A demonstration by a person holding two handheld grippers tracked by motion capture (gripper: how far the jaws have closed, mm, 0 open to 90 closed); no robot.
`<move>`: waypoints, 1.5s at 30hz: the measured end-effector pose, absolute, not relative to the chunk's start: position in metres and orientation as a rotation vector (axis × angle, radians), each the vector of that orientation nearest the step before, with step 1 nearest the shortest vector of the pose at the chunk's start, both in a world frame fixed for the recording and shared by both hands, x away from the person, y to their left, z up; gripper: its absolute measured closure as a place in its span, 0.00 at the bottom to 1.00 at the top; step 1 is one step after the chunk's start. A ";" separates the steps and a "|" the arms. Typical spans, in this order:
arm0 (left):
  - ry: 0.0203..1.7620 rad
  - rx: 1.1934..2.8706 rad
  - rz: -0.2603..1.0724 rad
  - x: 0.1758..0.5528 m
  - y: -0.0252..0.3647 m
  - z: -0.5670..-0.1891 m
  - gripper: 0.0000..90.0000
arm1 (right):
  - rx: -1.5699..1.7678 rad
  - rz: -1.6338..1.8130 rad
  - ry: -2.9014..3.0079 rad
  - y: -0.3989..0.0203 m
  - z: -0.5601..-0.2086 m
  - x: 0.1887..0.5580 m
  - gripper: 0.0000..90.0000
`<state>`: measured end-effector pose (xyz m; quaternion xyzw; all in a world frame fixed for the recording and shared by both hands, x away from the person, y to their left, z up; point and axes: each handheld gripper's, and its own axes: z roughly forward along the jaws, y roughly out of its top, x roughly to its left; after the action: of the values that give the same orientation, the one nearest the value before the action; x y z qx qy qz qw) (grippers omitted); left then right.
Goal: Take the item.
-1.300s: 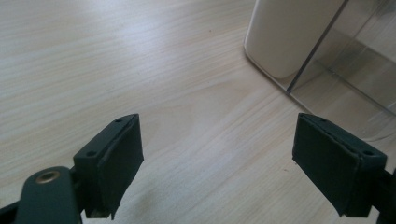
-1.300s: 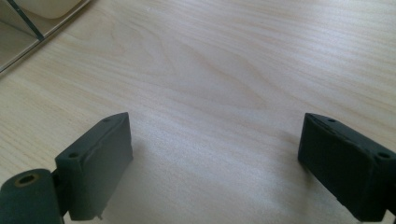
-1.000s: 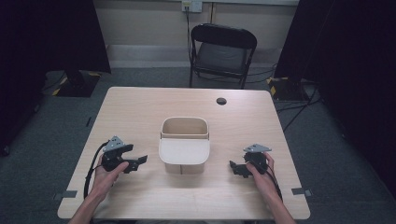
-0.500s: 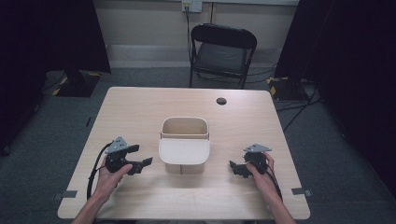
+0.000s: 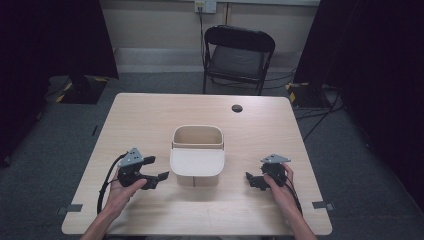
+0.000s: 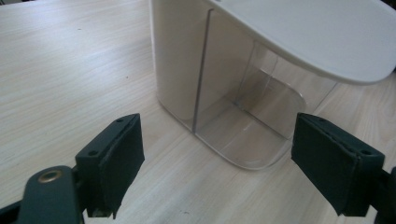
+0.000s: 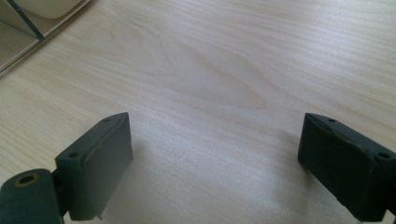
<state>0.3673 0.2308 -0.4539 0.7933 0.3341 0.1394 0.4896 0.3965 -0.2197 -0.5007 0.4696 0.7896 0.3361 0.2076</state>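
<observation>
Nearest the camera in the high view, our two forearms entered from the table's (image 5: 150,115) near edge, each hand carrying a two-jaw gripper. The left gripper (image 5: 156,178) was held just off the container's near left corner, jaws spread wide and holding nothing; in the left gripper view its two black pads (image 6: 116,158) framed the lower front of the container with bare wood between them. The right gripper (image 5: 252,180) sat a little apart from the container on the other side, likewise wide open and empty, its pads (image 7: 100,154) over plain tabletop in the right gripper view, with only a corner of the container at the upper left.

Between the grippers stood the cream plastic container (image 5: 197,156), upright, near the middle of the table, its clear front panel (image 6: 247,116) below a flat cream lid flap (image 5: 197,161) that overhung the front; the rear compartment lay open to the top and looked empty.

We judged the step in hand to be the left gripper's approach to the container. To do it well, we would bring the jaws in level, centre one wall or the flap's edge between the pads, and close only once both pads faced plastic, steadying the light body with the right gripper so it did not slide.

Farther off lay a dark grommet (image 5: 237,108) in the tabletop, then a black folding chair (image 5: 239,55) beyond the far edge. We could read no brand, label or writing anywhere.
</observation>
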 end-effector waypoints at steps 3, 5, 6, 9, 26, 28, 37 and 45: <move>0.799 1.925 0.331 0.366 0.227 -0.453 0.18 | 1.307 0.935 2.198 -0.220 -0.501 0.396 0.10; 0.785 1.930 0.324 0.366 0.226 -0.452 0.18 | 1.307 0.935 2.198 -0.220 -0.501 0.397 0.10; 0.785 1.928 0.315 0.365 0.224 -0.452 0.18 | 1.307 0.935 2.198 -0.220 -0.501 0.396 0.10; 0.768 1.928 0.314 0.364 0.221 -0.451 0.19 | 1.307 0.935 2.198 -0.220 -0.501 0.397 0.10; 0.761 1.928 0.317 0.364 0.212 -0.449 0.20 | 1.309 0.935 2.197 -0.220 -0.501 0.396 0.10; 0.756 1.922 0.318 0.365 0.210 -0.447 0.20 | 1.309 0.935 2.197 -0.219 -0.501 0.396 0.10; 0.755 1.931 0.303 0.366 0.205 -0.447 0.19 | 1.309 0.935 2.197 -0.219 -0.501 0.396 0.10; 0.755 1.916 0.295 0.365 0.206 -0.444 0.19 | 1.310 0.935 2.197 -0.219 -0.501 0.396 0.10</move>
<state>0.3652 0.2060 -0.4444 0.7943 0.3130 0.1224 0.5062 0.3965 -0.2195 -0.5007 0.4704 0.7891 0.3358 0.2078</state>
